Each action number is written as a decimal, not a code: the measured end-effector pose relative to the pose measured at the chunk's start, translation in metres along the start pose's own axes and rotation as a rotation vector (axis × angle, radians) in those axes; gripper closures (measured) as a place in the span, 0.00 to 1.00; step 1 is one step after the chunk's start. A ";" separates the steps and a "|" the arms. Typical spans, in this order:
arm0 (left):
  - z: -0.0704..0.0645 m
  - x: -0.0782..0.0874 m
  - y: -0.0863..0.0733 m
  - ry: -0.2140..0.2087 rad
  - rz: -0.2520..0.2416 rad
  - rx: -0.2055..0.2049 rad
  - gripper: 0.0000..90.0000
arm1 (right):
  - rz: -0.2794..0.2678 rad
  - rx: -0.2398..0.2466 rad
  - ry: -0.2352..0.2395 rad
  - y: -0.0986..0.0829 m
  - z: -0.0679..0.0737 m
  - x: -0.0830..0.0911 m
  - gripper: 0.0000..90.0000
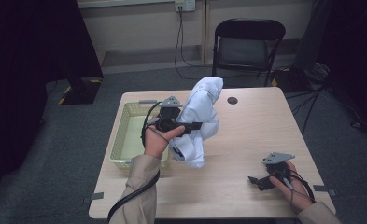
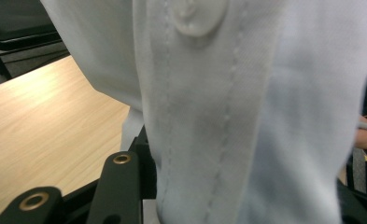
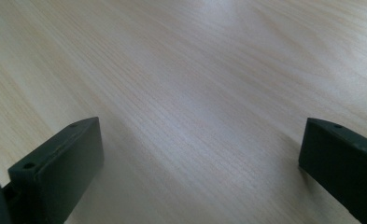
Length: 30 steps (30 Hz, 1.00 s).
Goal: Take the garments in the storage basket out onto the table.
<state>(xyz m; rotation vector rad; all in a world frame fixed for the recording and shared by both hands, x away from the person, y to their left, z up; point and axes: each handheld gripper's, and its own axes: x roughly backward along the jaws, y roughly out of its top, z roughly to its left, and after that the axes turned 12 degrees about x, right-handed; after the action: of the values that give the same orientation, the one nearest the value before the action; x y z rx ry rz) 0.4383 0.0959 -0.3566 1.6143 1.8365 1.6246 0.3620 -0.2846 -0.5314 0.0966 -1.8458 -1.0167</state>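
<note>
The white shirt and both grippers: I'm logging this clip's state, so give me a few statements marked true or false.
1. The left gripper holds the white shirt lifted above the table. True.
2. The right gripper grips a sleeve of the shirt. False: its jaws stand open, with nothing between them, low over bare wood.
3. The shirt lies folded in the basket. False: it hangs bunched beside the basket.
4. A button shows on the shirt in the left gripper view. True.
</note>
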 end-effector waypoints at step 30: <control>-0.008 -0.059 -0.028 -0.015 0.108 -0.007 0.63 | -0.001 0.001 0.000 0.000 0.000 0.000 0.00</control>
<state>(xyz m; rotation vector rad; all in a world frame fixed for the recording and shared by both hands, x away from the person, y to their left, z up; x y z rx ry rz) 0.4386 0.0505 -0.4036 1.7462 1.7626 1.6549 0.3621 -0.2846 -0.5314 0.0978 -1.8469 -1.0162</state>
